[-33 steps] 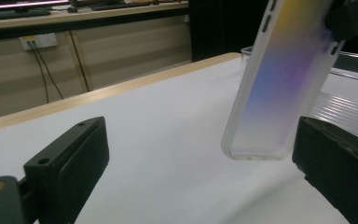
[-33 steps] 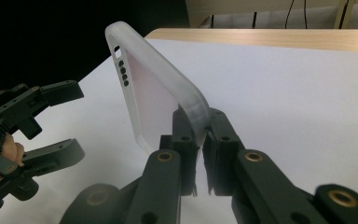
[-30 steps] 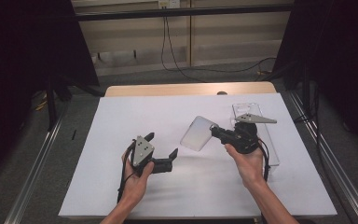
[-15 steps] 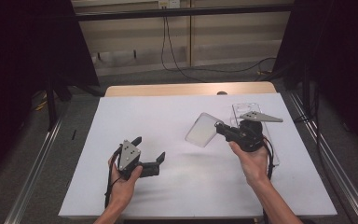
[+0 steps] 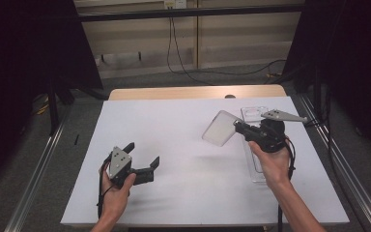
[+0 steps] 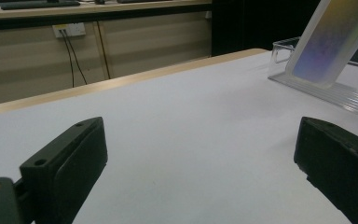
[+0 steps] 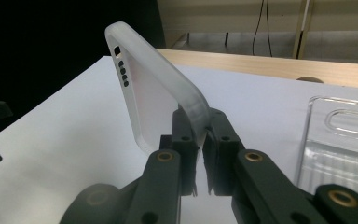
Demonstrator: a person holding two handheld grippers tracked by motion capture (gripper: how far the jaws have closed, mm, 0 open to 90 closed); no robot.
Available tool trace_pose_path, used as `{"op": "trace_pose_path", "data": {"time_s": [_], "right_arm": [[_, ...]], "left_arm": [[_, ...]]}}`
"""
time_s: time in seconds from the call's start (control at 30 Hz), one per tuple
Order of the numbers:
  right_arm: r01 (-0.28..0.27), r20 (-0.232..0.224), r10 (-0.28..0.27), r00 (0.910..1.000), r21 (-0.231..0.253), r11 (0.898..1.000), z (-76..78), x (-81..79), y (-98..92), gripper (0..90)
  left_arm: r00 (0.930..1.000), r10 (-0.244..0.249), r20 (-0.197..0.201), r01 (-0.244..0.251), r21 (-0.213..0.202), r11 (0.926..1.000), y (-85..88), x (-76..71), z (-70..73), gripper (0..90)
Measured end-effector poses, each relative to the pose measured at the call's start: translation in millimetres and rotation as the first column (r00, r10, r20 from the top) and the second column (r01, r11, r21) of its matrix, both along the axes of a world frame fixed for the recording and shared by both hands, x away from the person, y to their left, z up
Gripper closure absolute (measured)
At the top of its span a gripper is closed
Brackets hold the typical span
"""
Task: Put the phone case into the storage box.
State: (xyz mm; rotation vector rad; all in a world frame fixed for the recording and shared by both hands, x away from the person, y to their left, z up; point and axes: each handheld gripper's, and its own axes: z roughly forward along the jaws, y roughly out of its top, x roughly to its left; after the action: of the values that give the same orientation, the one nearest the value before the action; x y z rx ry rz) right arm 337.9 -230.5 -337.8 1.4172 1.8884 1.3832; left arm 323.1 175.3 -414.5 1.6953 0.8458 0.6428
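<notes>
Bare white table (image 5: 183,130) between both hands, clear plastic tray (image 5: 257,164) along right side (under right hand)

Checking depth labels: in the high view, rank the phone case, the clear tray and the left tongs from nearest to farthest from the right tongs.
1. Phone case: clamped in the right tongs, raised to their left.
2. Clear tray: on the table beside and beneath that hand.
3. Left tongs: across the table, near the front-left.

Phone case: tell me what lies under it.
The phone case, clamped by the right hand-held gripper, hangs tilted above bare white table. Nothing shows beneath it. The clear plastic tray lies beside it, partly hidden by the hand.
</notes>
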Motion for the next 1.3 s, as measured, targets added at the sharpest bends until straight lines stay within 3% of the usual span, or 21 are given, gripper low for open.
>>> {"op": "trace_pose_path", "data": {"time_s": [0.3, 0.57, 0.63, 0.7, 0.9, 1.07, 1.3], "right_arm": [[0.033, 0.001, -0.033, 0.9995, -0.017, 0.999, 4.2, 3.7, -13.2, 83.7], [0.041, 0.021, -0.041, 0.9989, -0.030, 0.999, 14.9, 5.0, -19.8, 83.7], [0.045, 0.027, -0.044, 0.9987, -0.038, 0.998, 18.1, 5.5, -22.2, 83.6], [0.050, 0.029, -0.049, 0.9984, -0.044, 0.998, 20.9, 6.1, -24.3, 83.6], [0.060, 0.032, -0.058, 0.9978, -0.061, 0.996, 26.6, 8.7, -31.2, 83.6], [0.071, 0.030, -0.069, 0.9972, -0.065, 0.995, 30.6, 12.9, -38.0, 83.6], [0.089, 0.038, -0.086, 0.9955, -0.078, 0.993, 43.4, 20.8, -49.2, 83.6]], "left_arm": [[0.9999, -0.006, 0.008, 0.006, 0.005, 1.0000, 18.5, -8.3, -0.4, 2.1], [0.9993, 0.038, 0.007, -0.038, -0.021, 0.9991, 40.1, -12.7, 0.8, 2.0], [0.9988, 0.048, 0.010, -0.048, -0.017, 0.9987, 42.4, -15.7, -0.6, 1.9], [0.9982, 0.059, -0.012, -0.059, -0.005, 0.9983, 44.0, -18.1, -3.1, 1.8], [0.9959, 0.091, -0.001, -0.091, -0.006, 0.9959, 51.9, -27.8, -6.3, 2.2], [0.9976, 0.069, -0.004, -0.069, 0.002, 0.9976, 54.4, -23.3, -10.4, 2.1], [0.9951, 0.098, -0.009, -0.098, -0.006, 0.9951, 53.0, -20.8, -14.0, 2.5]]}}
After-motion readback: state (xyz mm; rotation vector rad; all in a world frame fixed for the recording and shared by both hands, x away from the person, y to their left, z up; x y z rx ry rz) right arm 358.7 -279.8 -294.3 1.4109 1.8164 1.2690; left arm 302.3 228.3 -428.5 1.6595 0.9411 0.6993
